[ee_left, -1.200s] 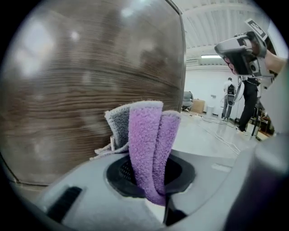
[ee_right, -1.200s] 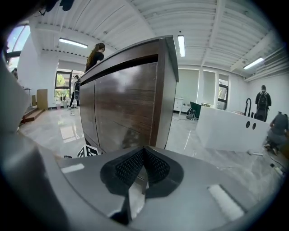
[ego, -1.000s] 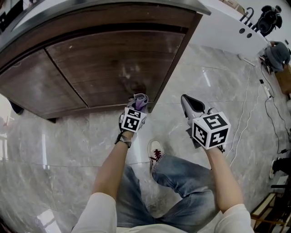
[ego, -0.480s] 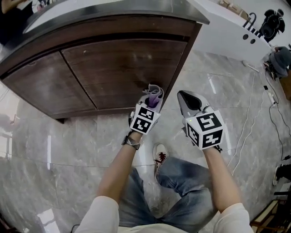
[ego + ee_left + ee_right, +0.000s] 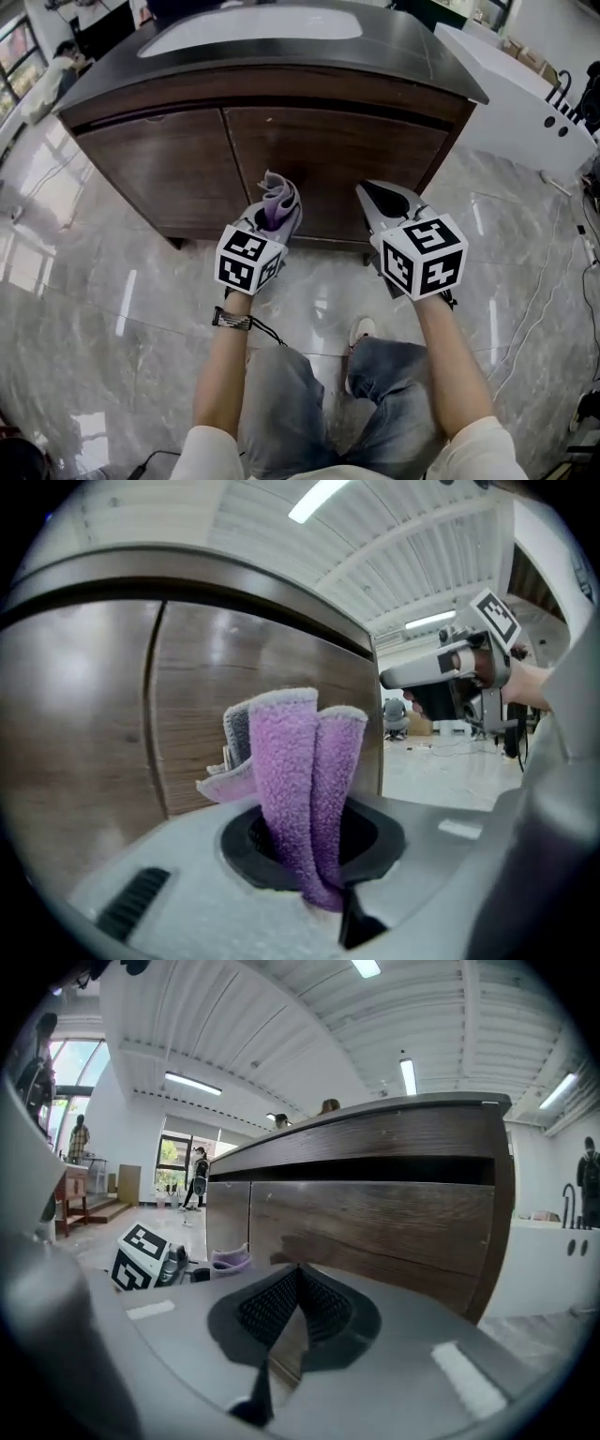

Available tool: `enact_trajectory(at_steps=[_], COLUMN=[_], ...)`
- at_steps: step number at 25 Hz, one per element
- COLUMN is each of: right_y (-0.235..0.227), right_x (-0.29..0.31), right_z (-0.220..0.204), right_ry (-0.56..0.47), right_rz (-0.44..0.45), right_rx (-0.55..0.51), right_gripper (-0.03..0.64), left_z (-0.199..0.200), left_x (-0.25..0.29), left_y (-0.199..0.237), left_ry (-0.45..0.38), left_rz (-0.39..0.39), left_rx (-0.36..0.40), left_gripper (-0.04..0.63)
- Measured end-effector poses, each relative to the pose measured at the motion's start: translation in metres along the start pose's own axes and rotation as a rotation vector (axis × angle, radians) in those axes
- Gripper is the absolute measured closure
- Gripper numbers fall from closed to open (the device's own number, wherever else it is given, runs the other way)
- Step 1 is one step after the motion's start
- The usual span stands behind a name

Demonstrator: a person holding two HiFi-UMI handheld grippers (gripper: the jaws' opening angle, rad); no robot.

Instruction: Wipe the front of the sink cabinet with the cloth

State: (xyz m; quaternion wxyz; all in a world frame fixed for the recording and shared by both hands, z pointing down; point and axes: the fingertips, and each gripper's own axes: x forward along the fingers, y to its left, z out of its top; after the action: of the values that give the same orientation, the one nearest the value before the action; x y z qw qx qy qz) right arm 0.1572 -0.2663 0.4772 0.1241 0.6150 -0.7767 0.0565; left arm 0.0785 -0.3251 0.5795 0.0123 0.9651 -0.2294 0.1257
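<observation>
Here, left tongs pinch the fluffy purple cloth.
Looks light, floppy (grip low); right tongs closed, empty.

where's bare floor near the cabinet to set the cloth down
Bare floor lies left of the left gripper and its cloth, bordered by the cabinet base. Crowded: the right gripper, shoe and knees fill the middle.
</observation>
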Motion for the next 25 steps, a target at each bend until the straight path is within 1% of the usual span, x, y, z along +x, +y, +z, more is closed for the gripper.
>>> enact_trajectory(at_steps=[2,4,6,9,12,14,16,19,22,25], right_y=[0.012,0.020,0.027,0.042,0.055,0.064,0.072,0.081,0.084,0.089], right_x=[0.009,0.017,0.023,0.031,0.039,0.043,0.046,0.053,0.060,0.065], right_z=[0.004,0.009,0.017,0.028,0.041,0.057,0.070,0.076,0.082,0.089], right_ry=[0.002,0.006,0.004,-0.006,-0.014,-0.048,-0.074,-0.078,-0.087,-0.079], right_rz=[0.018,0.020,0.023,0.052,0.079,0.096,0.107,0.118,0.137,0.211], right_rx=[-0.001,-0.023,-0.041,-0.037,-0.038,-0.049,-0.067,-0.082,-0.037,0.032], right_gripper=[0.611,0.611,0.611,0.611,0.611,0.611,0.611,0.611,0.611,0.611], left_z=[0.000,0.007,0.016,0.033,0.062,0.085,0.105,0.128,0.137,0.130], left_x=[-0.020,-0.035,-0.049,-0.070,-0.088,-0.097,-0.102,-0.100,-0.087,-0.076], left_y=[0.015,0.025,0.032,0.043,0.057,0.069,0.080,0.095,0.106,0.115], left_ry=[0.027,0.019,0.002,-0.021,-0.072,-0.108,-0.124,-0.134,-0.133,-0.100], left_rz=[0.059,0.096,0.119,0.158,0.182,0.201,0.221,0.232,0.224,0.225], left_rx=[0.064,0.103,0.107,0.117,0.106,0.097,0.115,0.151,0.150,0.133], left_gripper=[0.545,0.545,0.545,0.545,0.545,0.545,0.545,0.545,0.545,0.545])
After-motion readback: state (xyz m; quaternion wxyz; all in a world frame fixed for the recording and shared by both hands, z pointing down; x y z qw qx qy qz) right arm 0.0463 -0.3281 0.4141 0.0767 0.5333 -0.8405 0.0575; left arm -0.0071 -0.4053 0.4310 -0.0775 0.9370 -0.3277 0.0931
